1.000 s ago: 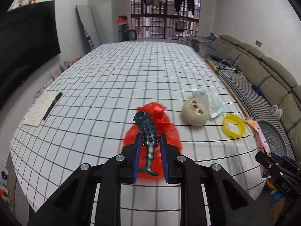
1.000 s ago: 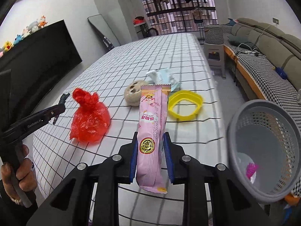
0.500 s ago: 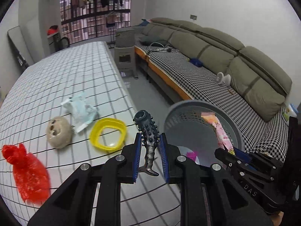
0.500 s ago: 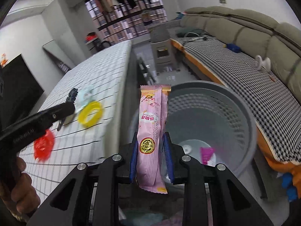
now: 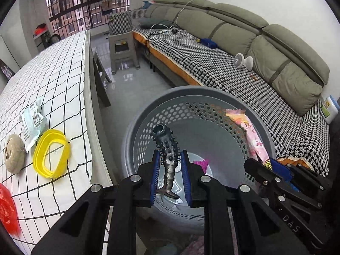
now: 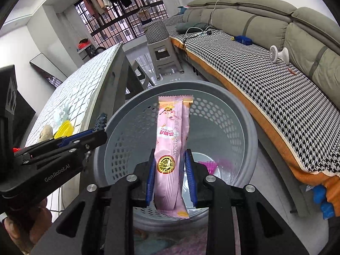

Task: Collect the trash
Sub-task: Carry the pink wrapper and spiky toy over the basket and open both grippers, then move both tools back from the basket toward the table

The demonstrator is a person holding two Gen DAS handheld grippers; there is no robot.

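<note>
Readable markings:

- White lettering "GenRobot.AI" is printed on the side of the black plastic left gripper (image 6: 99, 137) body, seen in the right wrist view.
- White letters "DAS" stand on the body of the black plastic right gripper (image 5: 263, 170), seen in the left wrist view.
- The print on the long pink foil snack wrapper (image 6: 170, 148) is too small to read reliably.

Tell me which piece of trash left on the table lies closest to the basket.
The yellow ring. It sits nearest the table edge facing the grey basket; the beige lump, crumpled wrapper and red bag lie farther away.
</note>
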